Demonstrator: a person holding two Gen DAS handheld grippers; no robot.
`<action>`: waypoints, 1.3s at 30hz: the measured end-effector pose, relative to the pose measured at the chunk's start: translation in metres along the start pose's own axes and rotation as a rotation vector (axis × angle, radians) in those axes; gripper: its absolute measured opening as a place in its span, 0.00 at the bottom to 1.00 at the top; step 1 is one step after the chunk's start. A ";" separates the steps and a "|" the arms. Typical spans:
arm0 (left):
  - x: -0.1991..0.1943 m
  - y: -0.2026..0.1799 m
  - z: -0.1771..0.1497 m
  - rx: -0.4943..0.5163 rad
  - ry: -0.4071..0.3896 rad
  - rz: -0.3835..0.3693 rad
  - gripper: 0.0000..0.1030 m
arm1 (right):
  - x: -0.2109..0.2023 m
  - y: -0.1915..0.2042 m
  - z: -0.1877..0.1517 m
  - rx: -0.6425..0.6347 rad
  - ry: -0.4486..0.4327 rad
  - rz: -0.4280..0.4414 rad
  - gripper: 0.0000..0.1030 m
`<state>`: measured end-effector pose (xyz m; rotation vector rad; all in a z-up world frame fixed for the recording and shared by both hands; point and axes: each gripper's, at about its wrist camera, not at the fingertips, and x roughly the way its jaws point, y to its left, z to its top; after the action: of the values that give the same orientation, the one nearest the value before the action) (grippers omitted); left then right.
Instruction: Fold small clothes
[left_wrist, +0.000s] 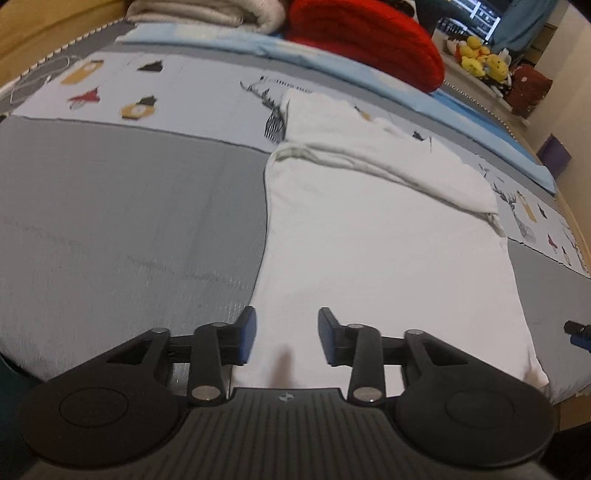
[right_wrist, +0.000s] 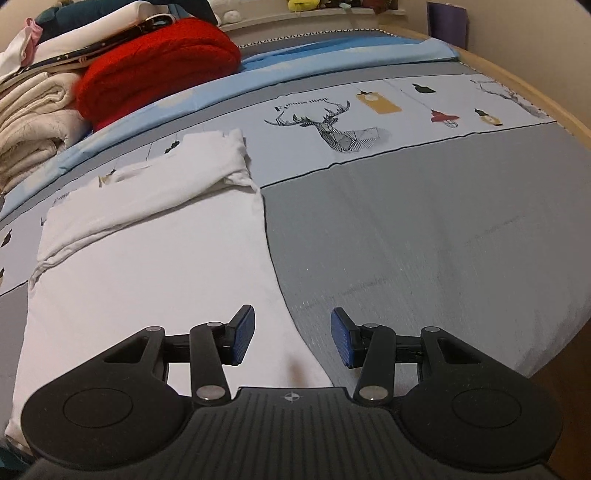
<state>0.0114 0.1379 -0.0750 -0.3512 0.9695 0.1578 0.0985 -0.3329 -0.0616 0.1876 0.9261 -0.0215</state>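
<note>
A white garment (left_wrist: 369, 236) lies flat on the grey bedspread (left_wrist: 129, 221), its far part folded over into a thick band. My left gripper (left_wrist: 287, 334) hovers over the garment's near left edge, open, with nothing between its blue pads. In the right wrist view the same white garment (right_wrist: 147, 251) fills the left half. My right gripper (right_wrist: 292, 334) stands open above its near right edge, one pad over cloth and the other over grey bedspread (right_wrist: 443, 240). The tip of the other gripper (left_wrist: 578, 332) shows at the right edge of the left wrist view.
A red blanket (right_wrist: 155, 70) and a stack of folded cream and white textiles (right_wrist: 33, 110) sit at the far side of the bed. A light blue sheet (left_wrist: 332, 62) runs along the back. Yellow plush toys (left_wrist: 480, 61) sit on a shelf beyond. The bed's wooden edge (right_wrist: 535, 92) curves at right.
</note>
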 end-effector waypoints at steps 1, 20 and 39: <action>0.001 0.000 -0.001 0.001 0.006 0.003 0.45 | 0.001 0.001 -0.002 -0.002 0.008 -0.004 0.46; 0.036 0.030 -0.013 -0.113 0.211 0.047 0.45 | 0.044 -0.013 -0.015 0.041 0.233 -0.065 0.46; 0.037 0.016 -0.026 0.017 0.232 0.054 0.08 | 0.051 -0.008 -0.031 -0.023 0.307 -0.080 0.06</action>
<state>0.0072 0.1429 -0.1221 -0.3328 1.2094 0.1606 0.1041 -0.3327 -0.1216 0.1340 1.2396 -0.0574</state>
